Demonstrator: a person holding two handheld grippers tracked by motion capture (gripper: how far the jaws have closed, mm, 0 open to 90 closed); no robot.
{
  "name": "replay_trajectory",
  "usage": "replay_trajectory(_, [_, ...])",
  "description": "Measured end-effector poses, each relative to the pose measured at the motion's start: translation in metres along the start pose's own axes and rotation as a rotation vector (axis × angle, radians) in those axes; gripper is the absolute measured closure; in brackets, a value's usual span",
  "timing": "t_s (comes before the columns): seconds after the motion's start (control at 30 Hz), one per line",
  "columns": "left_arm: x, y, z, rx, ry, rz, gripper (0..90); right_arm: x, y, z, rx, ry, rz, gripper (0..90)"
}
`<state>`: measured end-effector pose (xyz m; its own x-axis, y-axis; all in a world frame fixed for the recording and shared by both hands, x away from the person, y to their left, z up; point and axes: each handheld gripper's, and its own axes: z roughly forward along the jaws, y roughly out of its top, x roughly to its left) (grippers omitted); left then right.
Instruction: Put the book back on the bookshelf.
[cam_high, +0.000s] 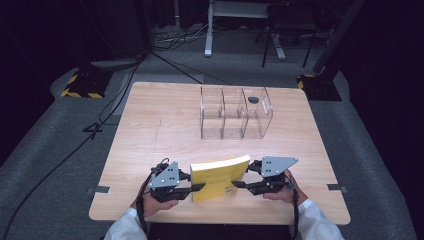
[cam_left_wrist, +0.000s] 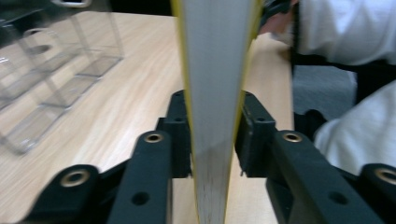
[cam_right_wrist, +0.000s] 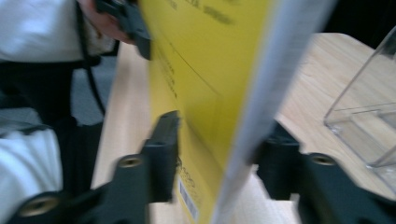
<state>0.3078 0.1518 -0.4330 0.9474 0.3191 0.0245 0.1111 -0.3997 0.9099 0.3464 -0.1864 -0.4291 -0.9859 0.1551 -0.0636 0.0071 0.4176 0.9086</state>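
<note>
A yellow book (cam_high: 220, 175) stands upright on its edge near the table's front edge, spine toward the person, tilted slightly. My left gripper (cam_high: 194, 181) clasps its left end; in the left gripper view both black pads (cam_left_wrist: 180, 135) lie against the covers on either side of the white page block (cam_left_wrist: 215, 93). My right gripper (cam_high: 244, 175) clasps the right end. In the right gripper view one pad (cam_right_wrist: 163, 154) touches the yellow cover (cam_right_wrist: 201, 70), and the other sits behind the pages. Both are shut on the book.
A clear plastic organizer (cam_high: 235, 112) with three compartments stands at the back middle of the wooden table (cam_high: 150, 125); a small dark object (cam_high: 253, 100) shows at its right compartment. Cables and stand bases lie on the floor beyond. White sleeves (cam_high: 310, 220) enter from below.
</note>
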Motion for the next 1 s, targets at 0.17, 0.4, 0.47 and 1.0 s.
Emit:
replay_trajectory(0.17, [-0.003, -0.007, 0.006, 0.025, 0.027, 0.011, 63.1, 0.01, -0.006, -0.008, -0.017, 0.027, -0.034, 70.6])
replay_trajectory(0.4, [0.001, -0.03, 0.017, 0.09, 0.044, -0.02, 61.4, 0.014, -0.011, -0.005, -0.021, 0.049, -0.014, 72.1])
replay_trajectory(0.47, [0.001, -0.033, 0.02, 0.092, 0.051, -0.022, 60.6, 0.014, -0.013, 0.0, -0.009, 0.05, -0.006, 71.7])
replay_trajectory(1.0, [0.012, -0.009, 0.068, 0.106, 0.082, 0.0, 57.5, 0.013, -0.016, -0.018, 0.005, -0.074, 0.005, 72.6])
